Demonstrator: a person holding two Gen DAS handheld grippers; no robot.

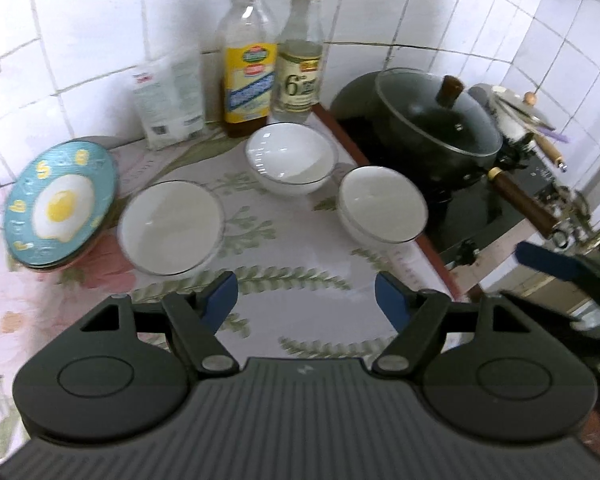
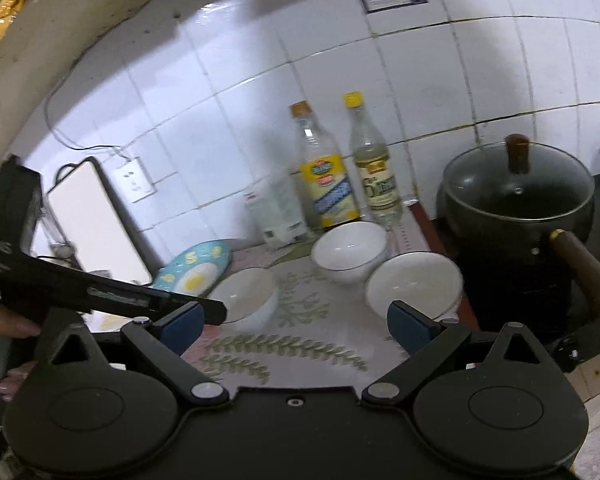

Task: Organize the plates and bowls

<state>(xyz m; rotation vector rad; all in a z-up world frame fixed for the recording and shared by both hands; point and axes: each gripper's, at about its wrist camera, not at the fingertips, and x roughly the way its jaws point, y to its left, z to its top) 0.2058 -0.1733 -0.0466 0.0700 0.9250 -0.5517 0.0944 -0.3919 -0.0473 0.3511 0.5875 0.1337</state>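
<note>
3 white bowls [image 1: 172, 226] apart on counter, both tongs [image 1: 306, 300] open, empty

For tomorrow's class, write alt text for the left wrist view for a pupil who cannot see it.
The open left gripper hovers over a floral counter holding three empty white bowls and an egg-patterned plate. Behind stand two bottles; a lidded pot sits on the right.

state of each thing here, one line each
left tool: open, empty
right tool: open, empty
three white bowls: upright, empty, apart
egg plate: on a stack, tilted
pot: lid on
two bottles: capped, upright
</note>
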